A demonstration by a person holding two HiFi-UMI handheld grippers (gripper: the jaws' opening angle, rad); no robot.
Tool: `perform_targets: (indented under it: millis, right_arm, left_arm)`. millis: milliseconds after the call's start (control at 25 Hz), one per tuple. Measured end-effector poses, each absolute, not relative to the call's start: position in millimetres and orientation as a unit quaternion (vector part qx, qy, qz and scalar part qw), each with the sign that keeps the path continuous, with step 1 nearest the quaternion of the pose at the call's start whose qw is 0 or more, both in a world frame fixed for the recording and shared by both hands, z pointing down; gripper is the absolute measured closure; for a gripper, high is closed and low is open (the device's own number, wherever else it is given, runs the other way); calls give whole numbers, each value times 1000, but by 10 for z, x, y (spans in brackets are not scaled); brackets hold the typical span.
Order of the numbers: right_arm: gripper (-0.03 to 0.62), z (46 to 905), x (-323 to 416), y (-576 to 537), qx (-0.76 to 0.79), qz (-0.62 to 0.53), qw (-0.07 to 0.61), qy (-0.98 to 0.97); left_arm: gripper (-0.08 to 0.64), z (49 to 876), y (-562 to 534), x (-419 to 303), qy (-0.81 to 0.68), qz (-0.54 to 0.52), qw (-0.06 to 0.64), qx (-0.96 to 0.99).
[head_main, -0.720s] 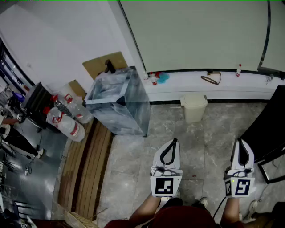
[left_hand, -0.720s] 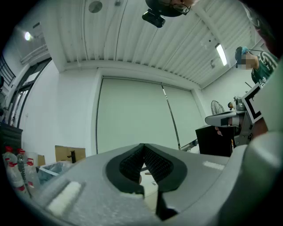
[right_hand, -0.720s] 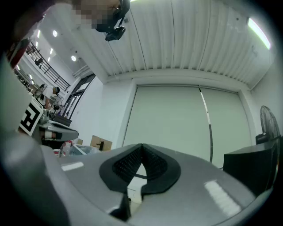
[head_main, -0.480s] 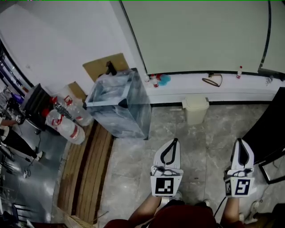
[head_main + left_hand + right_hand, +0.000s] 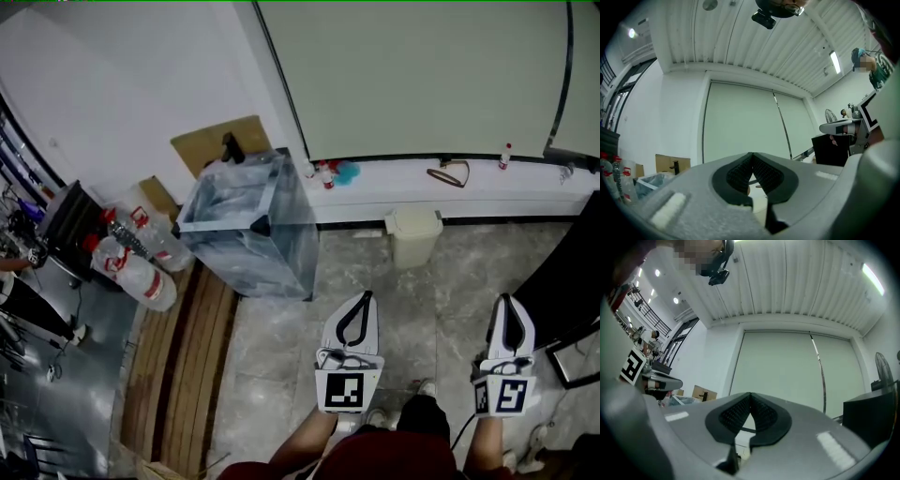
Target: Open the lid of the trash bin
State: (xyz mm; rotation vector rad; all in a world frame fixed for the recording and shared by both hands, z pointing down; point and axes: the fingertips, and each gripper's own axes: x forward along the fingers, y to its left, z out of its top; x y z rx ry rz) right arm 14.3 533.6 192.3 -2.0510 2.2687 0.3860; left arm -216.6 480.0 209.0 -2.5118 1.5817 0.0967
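Off at 9 o'clock, the big water bottles (image 5: 141, 272) are showing red labels, the print too small to read. The trash bin (image 5: 413, 234), small and beige, is standing on the floor (image 5: 450, 281) against the wall base at 12 o'clock, its lid (image 5: 412, 217) lying shut. The left gripper (image 5: 367, 298) is hovering closed and empty, with the bin at its 1 o'clock, well apart. The right gripper (image 5: 506, 300) is likewise closed on nothing, with the bin at its 11 o'clock.

The trash bin (image 5: 412, 236) is cream, the floor (image 5: 272, 349) mottled grey.
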Motion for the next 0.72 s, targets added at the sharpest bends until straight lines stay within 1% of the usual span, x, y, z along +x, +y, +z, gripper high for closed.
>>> perform_targets:
  millis: [400, 720]
  right_arm:
    - [592, 2174, 352, 4764, -665, 109, 23, 738]
    - [592, 2327, 792, 4005, -669, 89, 17, 738]
  left_arm:
    - [555, 2273, 4254, -1916, 527, 27, 82, -845]
    - [555, 2352, 3494, -1482, 525, 14, 78, -848]
